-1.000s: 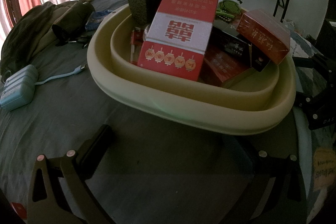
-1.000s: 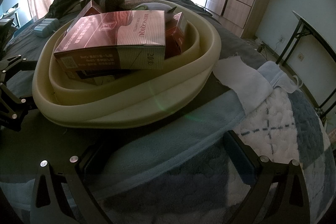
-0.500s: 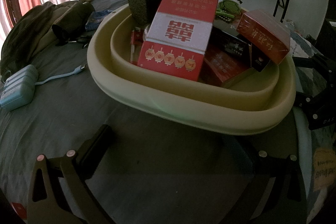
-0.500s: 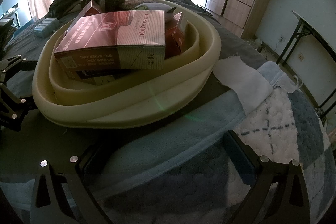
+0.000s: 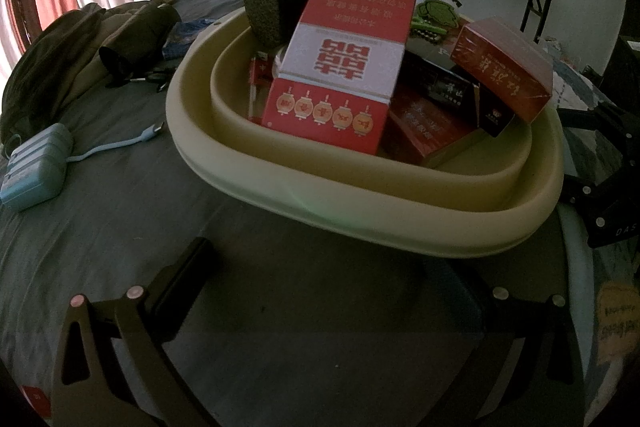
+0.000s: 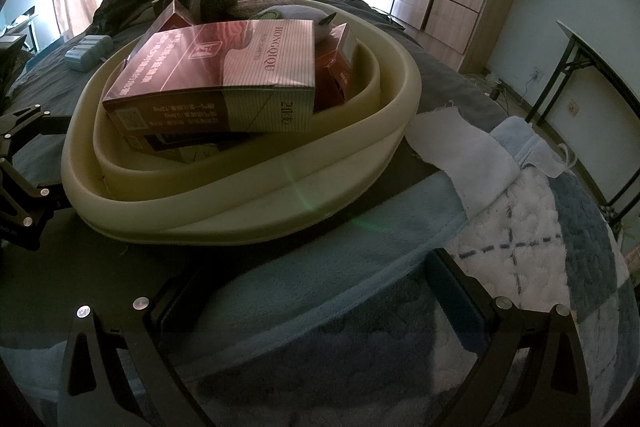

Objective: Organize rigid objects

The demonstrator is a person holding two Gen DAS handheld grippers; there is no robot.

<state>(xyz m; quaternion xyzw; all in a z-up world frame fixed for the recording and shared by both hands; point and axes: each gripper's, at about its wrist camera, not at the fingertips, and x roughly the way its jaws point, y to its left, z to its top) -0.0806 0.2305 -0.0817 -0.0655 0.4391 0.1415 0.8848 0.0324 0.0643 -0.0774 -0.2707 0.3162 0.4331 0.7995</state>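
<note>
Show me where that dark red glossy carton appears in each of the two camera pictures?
Left wrist view: the dark red glossy carton sits at upper right, tilted on the pile's right side.
Right wrist view: it lies centre-left, on top, nearest the camera.
Shared landmark: the cream oval plastic basin holding the boxes.

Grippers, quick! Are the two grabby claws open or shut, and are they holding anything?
Left gripper: open, holding nothing, short of the cream basin.
Right gripper: open, holding nothing, over the blue blanket.
</note>
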